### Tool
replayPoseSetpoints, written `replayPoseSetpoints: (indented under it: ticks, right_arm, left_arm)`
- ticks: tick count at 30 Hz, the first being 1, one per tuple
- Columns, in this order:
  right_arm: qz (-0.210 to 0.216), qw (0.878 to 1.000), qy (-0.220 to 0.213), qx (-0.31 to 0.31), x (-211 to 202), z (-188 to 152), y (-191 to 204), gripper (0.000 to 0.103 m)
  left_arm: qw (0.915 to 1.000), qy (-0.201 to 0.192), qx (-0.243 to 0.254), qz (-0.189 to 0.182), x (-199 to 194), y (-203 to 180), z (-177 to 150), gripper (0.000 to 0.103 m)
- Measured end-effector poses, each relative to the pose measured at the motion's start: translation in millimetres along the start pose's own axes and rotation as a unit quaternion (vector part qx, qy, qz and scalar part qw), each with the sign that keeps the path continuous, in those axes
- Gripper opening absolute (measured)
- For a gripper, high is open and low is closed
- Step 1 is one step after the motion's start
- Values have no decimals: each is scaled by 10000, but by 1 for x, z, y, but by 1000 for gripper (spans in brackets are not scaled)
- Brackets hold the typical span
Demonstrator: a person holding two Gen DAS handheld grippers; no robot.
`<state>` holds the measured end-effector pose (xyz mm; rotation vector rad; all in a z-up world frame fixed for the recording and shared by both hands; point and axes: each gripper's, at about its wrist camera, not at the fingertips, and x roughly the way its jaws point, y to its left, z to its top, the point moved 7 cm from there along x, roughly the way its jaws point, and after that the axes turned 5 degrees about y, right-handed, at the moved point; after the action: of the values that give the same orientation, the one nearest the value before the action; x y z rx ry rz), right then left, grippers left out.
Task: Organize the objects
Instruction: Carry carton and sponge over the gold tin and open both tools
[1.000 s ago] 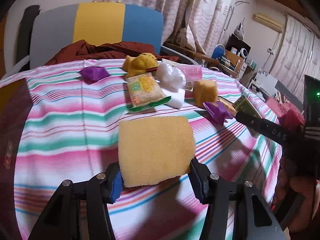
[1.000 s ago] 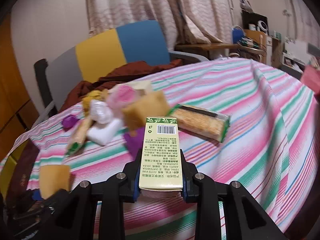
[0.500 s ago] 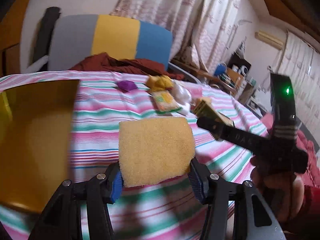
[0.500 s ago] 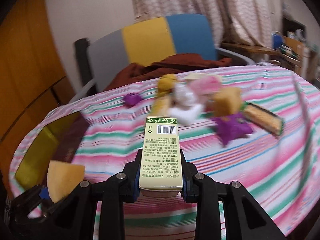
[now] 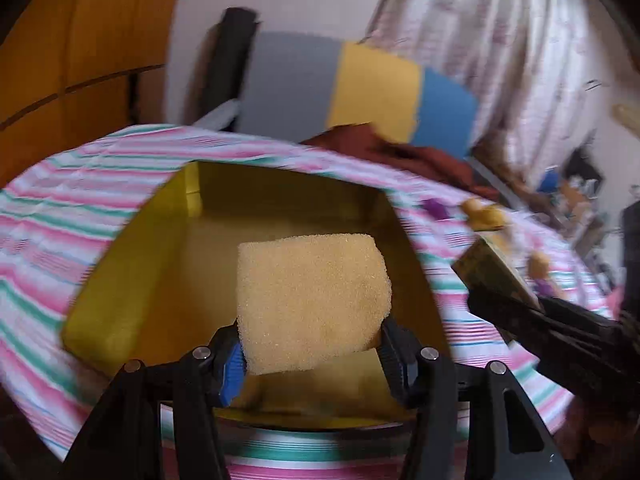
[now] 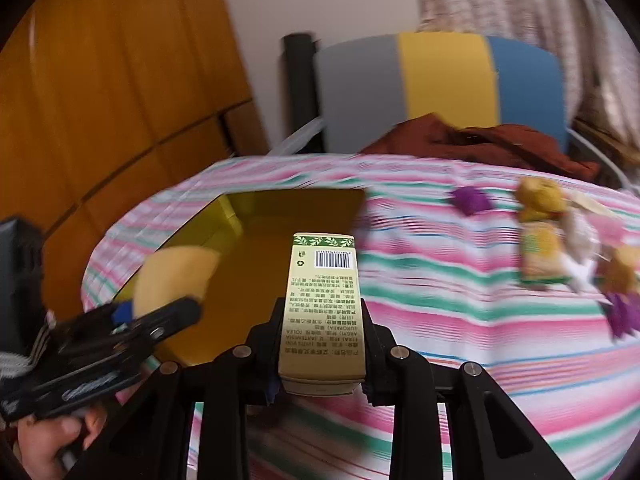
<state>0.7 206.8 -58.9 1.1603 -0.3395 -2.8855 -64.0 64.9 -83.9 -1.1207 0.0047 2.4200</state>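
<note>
Left wrist view: my left gripper [image 5: 312,354] is clenched on a yellow sponge [image 5: 310,300], pads pressing its two sides. The sponge hangs over the open yellow box [image 5: 120,300], which sits near the edge of the striped tablecloth [image 5: 60,216] closest to me. At the right of this view my right gripper [image 5: 496,292] comes in, holding the small carton [image 5: 490,268] just beside the box's right wall. Further along the cloth, toward its far right edge, lie blurred small items; a purple wrapper [image 5: 436,209] shows among them.

Right wrist view: my right gripper [image 6: 322,376] is clamped tight on the green-and-cream carton [image 6: 322,312], barcode end pointing away from me, its far end over the box's [image 6: 280,208] right rim. My left gripper [image 6: 160,312] with the sponge [image 6: 172,280] is at lower left, over the box. A snack packet [image 6: 540,256] and purple wrappers [image 6: 468,200] lie on the tablecloth [image 6: 440,312] toward its right edge, well apart from the box. A chair [image 6: 440,80] with grey, yellow and blue panels stands behind.
</note>
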Motion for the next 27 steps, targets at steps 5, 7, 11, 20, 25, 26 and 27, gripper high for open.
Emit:
replayPoseSetpoints:
  ticks: [5,7,11,20,25,26,27]
  right_arm:
    - [243,9986,397,-236,38,-1,51,32]
    - [300,9981,452,-282,46,-1,61,32]
    - [464,9974,501,-231,58,3,75,36]
    - [227,9997,-102,21,19,6,50,67]
    - [101,9995,-213,225,6,6,33,72]
    - [80,9993,-239,265,4,6,31,75]
    - [61,9992,-262,298,2,6,28,75]
  left_arm:
    - [9982,214,-396,408,13,48,-2,57]
    - [9974,244,-467,489,16,58,-6,57]
    - [9962,366,-459,649,23,68,-8,60]
    - [9927,9,-832,870,9,79,-2,82]
    - [9918,-171,-976,801,-4,74,3,82]
    - [9922,-178,-981,746,-6,71,3,82]
    - [9929,-186,-994,631,-7,66,4,82]
